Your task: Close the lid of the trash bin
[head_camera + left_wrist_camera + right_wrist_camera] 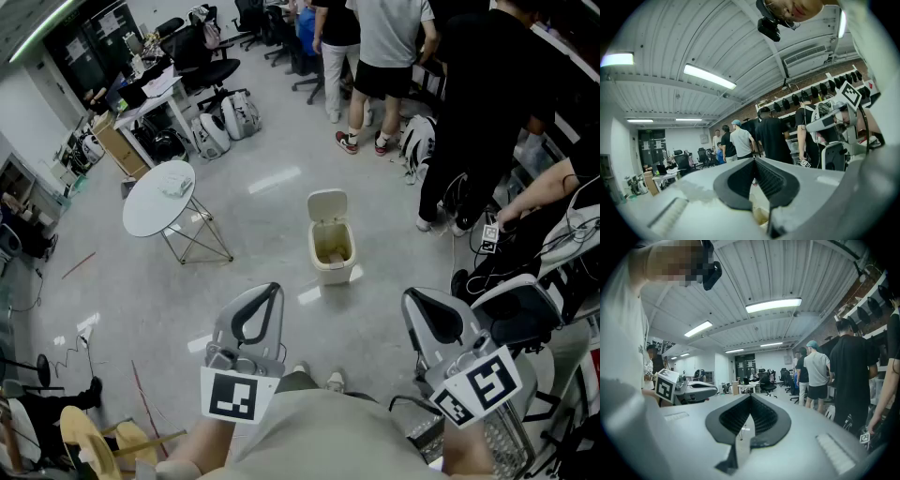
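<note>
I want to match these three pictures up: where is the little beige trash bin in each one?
Head view: trash bin near the middle, its lid standing open.
Left gripper view: probably the trash bin, a beige sliver low between the jaws.
Right gripper view: not in it.
Shared landmark: person in the grey shirt, in all three.

Head view: from above, steeply down; bin [331, 246] well ahead of jaws. Gripper views: along jaws, tilted up, sharing ceiling [693, 47], people [741, 140].
</note>
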Action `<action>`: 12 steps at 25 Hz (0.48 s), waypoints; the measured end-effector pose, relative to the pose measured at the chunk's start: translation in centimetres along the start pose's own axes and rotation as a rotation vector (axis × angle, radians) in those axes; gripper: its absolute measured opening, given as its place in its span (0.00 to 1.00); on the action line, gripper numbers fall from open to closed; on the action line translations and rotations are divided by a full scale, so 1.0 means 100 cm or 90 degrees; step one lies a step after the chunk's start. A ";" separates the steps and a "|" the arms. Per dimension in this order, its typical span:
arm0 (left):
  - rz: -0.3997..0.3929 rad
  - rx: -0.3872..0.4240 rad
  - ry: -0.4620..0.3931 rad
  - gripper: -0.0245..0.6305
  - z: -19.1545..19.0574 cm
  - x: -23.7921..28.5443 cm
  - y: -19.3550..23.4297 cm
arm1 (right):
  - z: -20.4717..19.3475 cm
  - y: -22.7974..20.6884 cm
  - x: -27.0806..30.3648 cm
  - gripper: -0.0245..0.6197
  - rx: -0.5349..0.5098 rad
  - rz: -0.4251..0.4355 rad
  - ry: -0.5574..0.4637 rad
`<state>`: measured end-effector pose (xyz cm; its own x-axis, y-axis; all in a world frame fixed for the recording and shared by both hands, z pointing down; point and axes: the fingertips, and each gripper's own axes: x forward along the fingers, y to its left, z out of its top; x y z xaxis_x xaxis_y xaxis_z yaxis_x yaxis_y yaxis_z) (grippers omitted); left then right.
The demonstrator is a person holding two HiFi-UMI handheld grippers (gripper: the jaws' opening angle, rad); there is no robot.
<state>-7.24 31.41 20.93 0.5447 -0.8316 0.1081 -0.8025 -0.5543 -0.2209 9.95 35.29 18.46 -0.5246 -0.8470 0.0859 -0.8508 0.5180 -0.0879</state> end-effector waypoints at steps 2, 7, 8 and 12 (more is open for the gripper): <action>0.001 -0.001 0.003 0.04 0.000 -0.001 0.004 | 0.002 -0.001 0.002 0.04 0.014 -0.007 -0.006; 0.010 -0.012 0.009 0.04 -0.001 -0.002 0.011 | 0.002 -0.004 0.006 0.04 0.027 -0.011 -0.005; 0.011 -0.011 0.010 0.04 0.000 -0.002 0.011 | 0.002 -0.004 0.005 0.04 0.026 -0.010 -0.004; 0.013 -0.008 0.011 0.04 0.002 -0.005 0.007 | 0.000 -0.002 0.000 0.04 0.024 -0.006 0.001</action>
<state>-7.99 31.45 20.52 0.5234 -0.8435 0.1206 -0.8168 -0.5370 -0.2108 10.09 35.20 18.49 -0.5159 -0.8520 0.0885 -0.8544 0.5044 -0.1248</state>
